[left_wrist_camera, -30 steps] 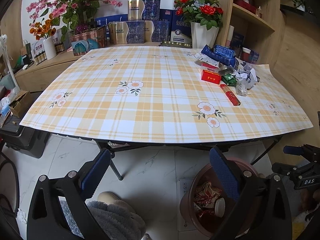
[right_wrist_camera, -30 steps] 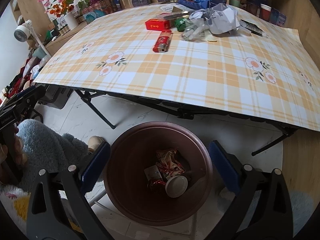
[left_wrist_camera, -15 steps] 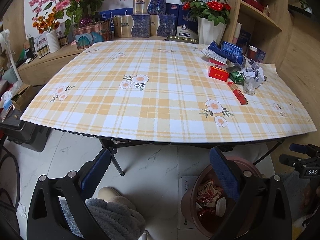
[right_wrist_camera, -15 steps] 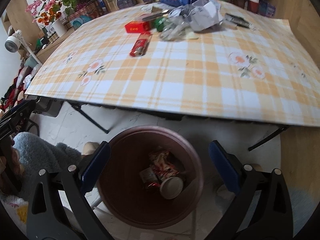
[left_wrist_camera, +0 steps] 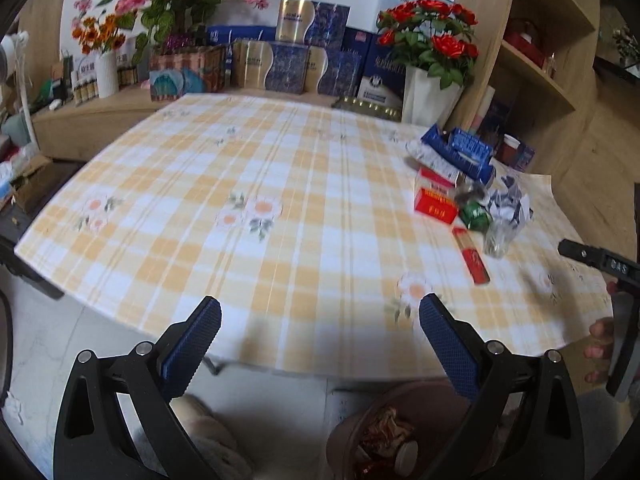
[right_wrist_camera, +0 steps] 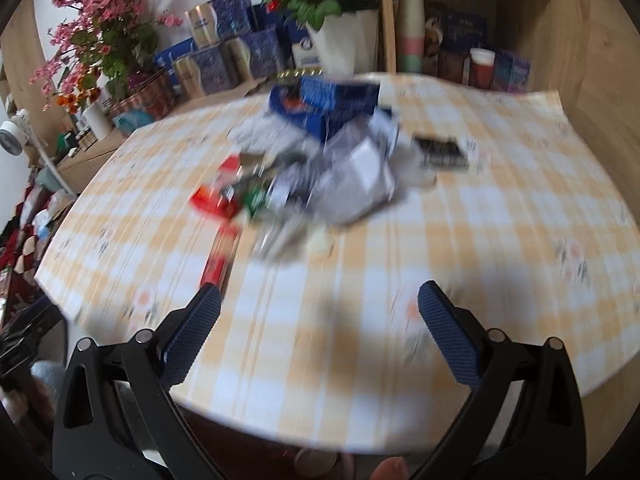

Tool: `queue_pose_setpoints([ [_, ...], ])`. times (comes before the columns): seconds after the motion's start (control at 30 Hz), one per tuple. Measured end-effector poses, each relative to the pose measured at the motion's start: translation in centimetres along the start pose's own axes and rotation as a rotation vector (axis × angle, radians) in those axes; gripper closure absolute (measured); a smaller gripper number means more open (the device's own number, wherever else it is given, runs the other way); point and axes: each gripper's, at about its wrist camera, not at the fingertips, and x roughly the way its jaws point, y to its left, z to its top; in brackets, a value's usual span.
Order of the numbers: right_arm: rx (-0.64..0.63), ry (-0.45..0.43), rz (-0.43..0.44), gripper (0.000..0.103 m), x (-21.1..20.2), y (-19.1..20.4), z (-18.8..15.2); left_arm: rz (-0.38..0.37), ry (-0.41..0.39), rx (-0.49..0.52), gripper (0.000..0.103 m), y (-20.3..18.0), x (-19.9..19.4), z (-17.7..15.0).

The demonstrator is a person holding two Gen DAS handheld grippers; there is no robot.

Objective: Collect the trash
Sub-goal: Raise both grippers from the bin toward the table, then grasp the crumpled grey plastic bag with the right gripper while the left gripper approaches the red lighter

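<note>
**Both tongs wide and empty over the checked table**

From the left wrist camera, the left gripper [left_wrist_camera: 320, 320] stood with its blue pads wide apart, holding nothing, over the near edge of the checked tablecloth [left_wrist_camera: 248, 184]. The trash pile [left_wrist_camera: 472, 196] lay on the far right of the cloth: a red box [left_wrist_camera: 435, 205], a long red pack [left_wrist_camera: 472, 256] just beside it, crumpled paper [left_wrist_camera: 510, 202] and a blue carton [left_wrist_camera: 460, 150]. Below the table edge sat the brown bin [left_wrist_camera: 348, 436], wrappers in it.

From the right wrist camera, the right gripper [right_wrist_camera: 319, 312] was also spread wide and empty, above the cloth. The picture was blurred; the pile [right_wrist_camera: 320, 176] lay ahead of the fingers, with what looked like a dark flat packet [right_wrist_camera: 440, 152] just to its right.
</note>
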Motion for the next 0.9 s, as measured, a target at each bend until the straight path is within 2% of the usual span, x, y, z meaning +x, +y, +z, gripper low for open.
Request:
queue_pose_setpoints([
  [0.13, 0.006, -0.008, -0.027, 0.006, 2.5, -0.6, 3.0, -0.003, -0.052, 0.038, 0.006, -1.1, 0.3, 2.1],
  [0.27, 0.074, 0.027, -0.029, 0.006, 5.4, -1.7, 5.1, -0.011, -0.083, 0.038, 0.006, -1.7, 0.7, 3.5],
  [0.33, 0.117, 0.034, -0.055, 0.006, 6.6, -2.0, 5.7, 0.009, -0.092, 0.043, 0.006, -2.0, 0.8, 4.0],
  [0.4, 0.165, 0.046, -0.042, 0.006, 7.9, -2.3, 6.3, 0.019, -0.088, 0.048, 0.006, -2.3, 1.1, 4.4],
  [0.53, 0.23, 0.083, -0.108, 0.006, 10.4, -2.7, 7.0, 0.024, -0.073, 0.053, 0.006, -2.6, 1.7, 4.9],
  [0.67, 0.316, 0.13, -0.133, 0.006, 11.9, -3.9, 6.9, 0.012, -0.061, 0.091, 0.006, -3.4, 2.2, 4.9],
  [0.73, 0.373, 0.16, -0.099, 0.006, 12.3, -4.8, 6.4, -0.004, -0.048, 0.097, 0.006, -3.7, 2.5, 5.0],
  [0.8, 0.401, 0.169, -0.047, 0.015, 12.1, -5.1, 5.8, -0.014, -0.033, 0.097, 0.006, -4.0, 2.9, 5.0],
  [0.87, 0.374, 0.153, -0.019, 0.032, 11.2, -4.8, 5.8, -0.043, 0.0, 0.087, 0.006, -4.3, 3.5, 5.1],
  [0.9, 0.361, 0.143, -0.024, 0.033, 10.7, -4.6, 5.8, -0.05, 0.013, 0.086, 0.006, -4.4, 3.7, 5.1],
])
